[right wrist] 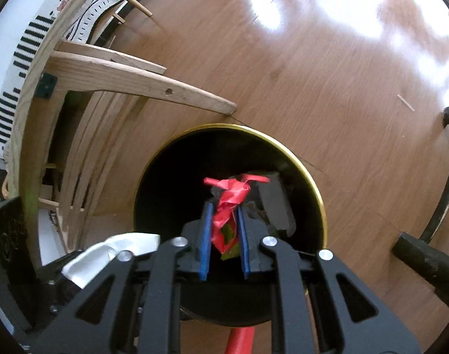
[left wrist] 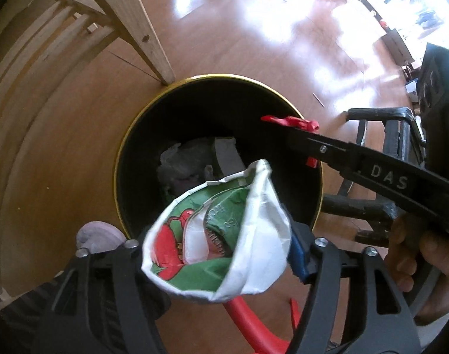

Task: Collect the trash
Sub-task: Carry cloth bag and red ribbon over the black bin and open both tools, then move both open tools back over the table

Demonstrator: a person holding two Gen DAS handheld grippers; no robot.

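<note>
A round black trash bin with a gold rim stands on the wooden floor, with crumpled trash at its bottom. My left gripper is shut on a crushed paper cup printed green, red and white, held over the bin's near edge. The cup's white edge shows in the right wrist view. My right gripper is shut on a crumpled red wrapper and holds it over the bin's opening. Its blue pads clamp the wrapper from both sides.
A wooden chair leg stands beside the bin's far rim. A dark metal frame stands to the right. A red plastic object lies below the grippers. A small stick lies on the floor.
</note>
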